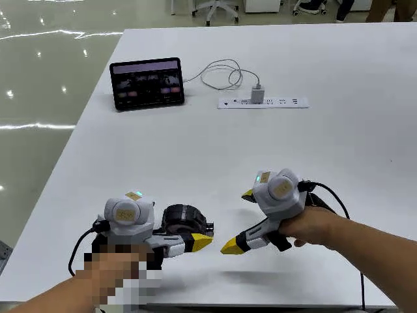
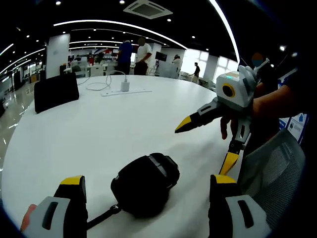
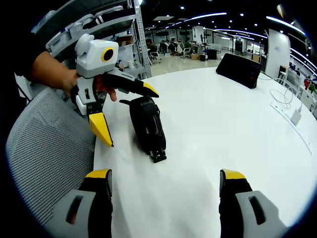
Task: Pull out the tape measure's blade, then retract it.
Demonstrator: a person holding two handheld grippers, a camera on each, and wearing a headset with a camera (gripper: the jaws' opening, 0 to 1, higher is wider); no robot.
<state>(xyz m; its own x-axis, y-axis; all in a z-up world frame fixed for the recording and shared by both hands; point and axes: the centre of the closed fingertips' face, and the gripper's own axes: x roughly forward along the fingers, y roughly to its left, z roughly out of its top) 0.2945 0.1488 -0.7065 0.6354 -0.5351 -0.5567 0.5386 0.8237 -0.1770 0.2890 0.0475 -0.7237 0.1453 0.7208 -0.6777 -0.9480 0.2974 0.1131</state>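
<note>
A black tape measure lies on the white table near its front edge, and no blade shows drawn out of it. My left gripper is open, its yellow-tipped jaws on either side of the case; the left gripper view has the tape measure between the wide-spread jaws, untouched. My right gripper is open too and points at the case from the right, a short gap away. In the right gripper view the tape measure lies ahead of the jaws, with the left gripper straddling its far end.
A dark tablet stands propped at the back left. A white power strip with a charger and a looped cable lies at the back middle. A grey mesh chair sits by the table's near edge. People stand far off.
</note>
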